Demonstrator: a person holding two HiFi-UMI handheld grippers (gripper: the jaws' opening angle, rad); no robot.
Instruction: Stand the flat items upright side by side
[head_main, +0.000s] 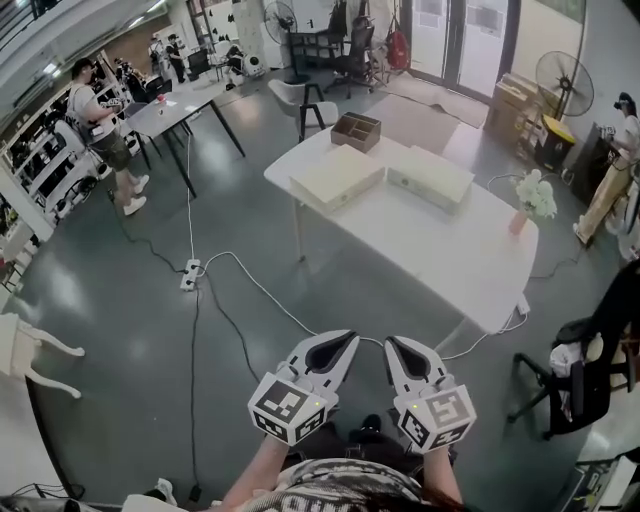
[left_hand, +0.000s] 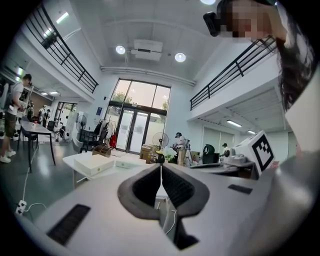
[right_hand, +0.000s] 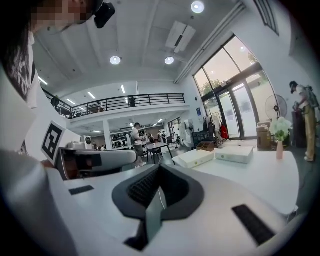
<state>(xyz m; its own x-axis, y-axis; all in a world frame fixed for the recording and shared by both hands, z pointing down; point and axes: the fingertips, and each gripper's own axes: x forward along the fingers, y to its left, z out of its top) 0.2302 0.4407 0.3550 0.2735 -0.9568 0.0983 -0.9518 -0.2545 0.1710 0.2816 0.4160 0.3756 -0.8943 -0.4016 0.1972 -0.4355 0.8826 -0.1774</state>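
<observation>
Two boxes (head_main: 337, 176) (head_main: 430, 176) on table (head_main: 470, 270), well ahead | left tool (head_main: 345, 341), right tool (head_main: 393, 346) clenched, empty

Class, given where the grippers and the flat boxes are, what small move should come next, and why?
Probably step toward the white table: the left flat box and right flat box lie there, beyond the shut, empty left gripper and right gripper.

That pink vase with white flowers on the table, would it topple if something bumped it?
Probably: the vase looks slim, and the flower bunch above is wider than it, so likely top-heavy. It stands near the edge of the table, so a nudge might send it off. Possibly fragile, though its material can't be told.
</observation>
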